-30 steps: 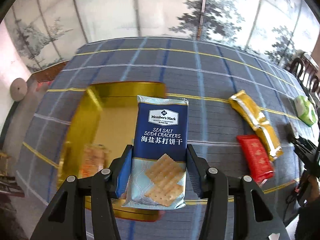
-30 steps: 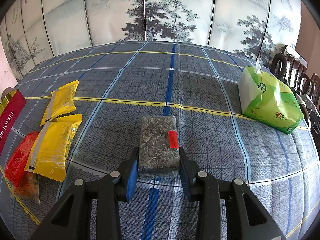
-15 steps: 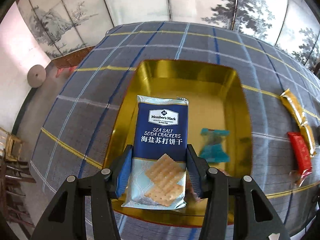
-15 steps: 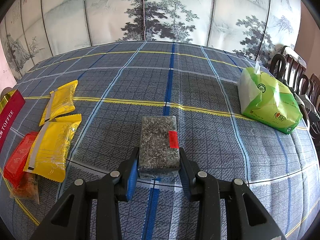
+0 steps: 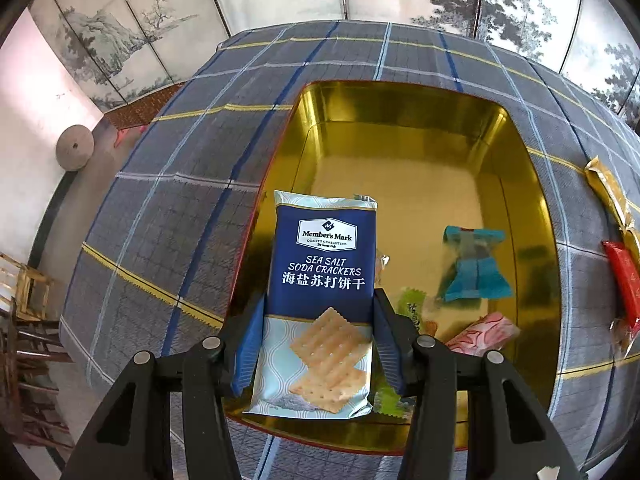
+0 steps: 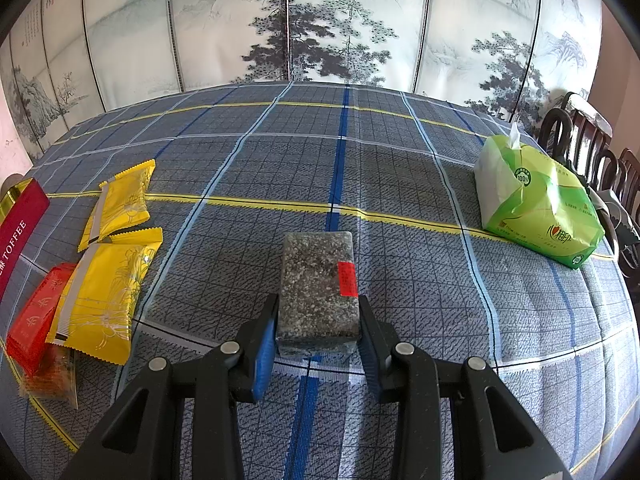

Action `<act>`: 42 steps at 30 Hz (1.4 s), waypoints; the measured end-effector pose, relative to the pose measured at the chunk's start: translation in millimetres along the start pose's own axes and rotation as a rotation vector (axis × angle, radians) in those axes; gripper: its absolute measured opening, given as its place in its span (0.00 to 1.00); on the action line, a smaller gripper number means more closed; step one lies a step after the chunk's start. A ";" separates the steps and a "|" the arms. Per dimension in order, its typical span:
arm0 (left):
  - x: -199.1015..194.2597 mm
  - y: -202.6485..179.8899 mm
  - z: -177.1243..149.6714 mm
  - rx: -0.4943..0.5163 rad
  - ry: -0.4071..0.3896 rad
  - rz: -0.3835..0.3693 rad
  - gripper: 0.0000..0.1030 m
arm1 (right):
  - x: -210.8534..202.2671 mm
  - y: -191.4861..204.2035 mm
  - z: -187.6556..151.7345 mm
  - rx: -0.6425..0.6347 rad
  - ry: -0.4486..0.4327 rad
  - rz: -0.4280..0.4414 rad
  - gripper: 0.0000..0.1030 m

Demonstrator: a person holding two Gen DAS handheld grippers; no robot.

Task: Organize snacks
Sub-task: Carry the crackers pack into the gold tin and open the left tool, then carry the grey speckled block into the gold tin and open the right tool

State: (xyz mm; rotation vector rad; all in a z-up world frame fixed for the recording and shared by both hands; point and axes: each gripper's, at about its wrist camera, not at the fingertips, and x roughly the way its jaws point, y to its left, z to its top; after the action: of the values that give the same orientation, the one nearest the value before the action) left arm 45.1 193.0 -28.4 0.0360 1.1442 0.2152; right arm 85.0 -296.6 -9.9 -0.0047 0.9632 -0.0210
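My left gripper (image 5: pixel 320 316) is shut on a blue soda cracker packet (image 5: pixel 320 280) and holds it over the near left part of a gold tin (image 5: pixel 400 136). The tin holds a teal candy (image 5: pixel 472 264), a green wrapped sweet (image 5: pixel 412 312) and a pink wrapped sweet (image 5: pixel 484 332). My right gripper (image 6: pixel 318 320) is shut on a dark speckled block with a red label (image 6: pixel 318 284), just above the tablecloth. Two yellow packets (image 6: pixel 120 204) (image 6: pixel 102 292) and a red packet (image 6: pixel 34 320) lie at the left in the right wrist view.
A green tissue pack (image 6: pixel 540 200) sits at the right, near dark chairs (image 6: pixel 592 148). The tin's red outer wall (image 6: pixel 18 232) shows at the far left. A painted folding screen (image 6: pixel 320 20) stands behind the table. The table's left edge drops to the floor (image 5: pixel 60 208).
My left gripper has swung left and forward with the cracker packet, from the tin's right edge to above the tin's inside. The right gripper has stayed still.
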 end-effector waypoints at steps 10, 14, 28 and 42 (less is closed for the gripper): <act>0.9 -1.3 -1.6 0.010 -0.007 0.002 0.49 | 0.0 -0.3 0.0 0.000 0.000 -0.001 0.36; 1.3 -2.5 -1.9 0.025 -0.005 0.008 0.50 | -0.1 -0.8 -0.1 -0.001 0.000 -0.002 0.36; -6.0 -5.7 -4.0 0.048 -0.025 0.039 0.60 | 0.0 0.1 -0.2 -0.002 0.000 -0.003 0.36; -28.3 -6.6 -7.5 0.040 -0.077 0.057 0.72 | 0.0 0.3 6.1 0.030 0.031 -0.034 0.35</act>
State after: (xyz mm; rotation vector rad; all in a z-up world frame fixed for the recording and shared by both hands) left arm 28.1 180.7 -7.0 0.1112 1.0715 0.2394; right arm 90.0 -296.3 -6.5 0.0067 0.9941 -0.0666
